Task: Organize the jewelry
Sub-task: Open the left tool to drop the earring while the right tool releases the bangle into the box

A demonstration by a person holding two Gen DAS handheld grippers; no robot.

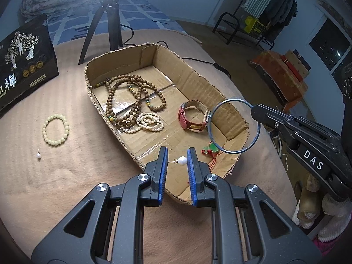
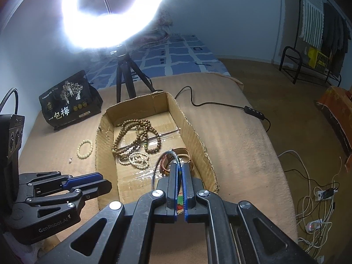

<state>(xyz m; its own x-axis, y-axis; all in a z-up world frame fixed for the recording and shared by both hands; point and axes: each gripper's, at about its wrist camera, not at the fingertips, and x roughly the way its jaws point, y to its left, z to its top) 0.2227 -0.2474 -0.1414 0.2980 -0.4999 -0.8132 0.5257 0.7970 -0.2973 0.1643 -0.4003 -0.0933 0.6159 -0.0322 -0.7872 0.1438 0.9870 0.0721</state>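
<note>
- Left hand-held gripper (image 1: pixel 177 160) is sitting nearest the lens, pinching a pearl earring (image 1: pixel 181 160) between its blue pads; pearl is pressing on the right pad, the post is reaching across to the left one.
- Earring's long axis is running left-right, straight across the jaw gap, so parting the jaws should be letting it drop.
- It is hanging just over the near rim of the cardboard box (image 1: pixel 220 92); box floor is lying below and farther out. Judgement: a short push forward is needed before release, otherwise it is risking the rim or the bed outside.
- Right hand-held gripper (image 2: pixel 180 169) is clamping shut on a thin metal bangle (image 1: pixel 234 125), holding it upright over the box's right near corner, above a green pendant on red cord (image 1: pixel 211 149).
- Bangle's plane is standing roughly vertical; it is hovering beside the red-strapped watch (image 1: pixel 193 118), not touching as far as I can tell.
- Already lying in the box: brown bead strands (image 1: pixel 132 101), a cream bead strand (image 1: pixel 149 122), watch, pendant.
- Lying outside, on the bed (image 1: pixel 72 165) left of the box: pale bead bracelet (image 1: pixel 55 129) and a second pearl earring (image 1: pixel 39 155). Left hand is nearer to both.
- Both loads are looking ready to drop; left one is sitting closer to the rim, so it is the tighter call.
</note>
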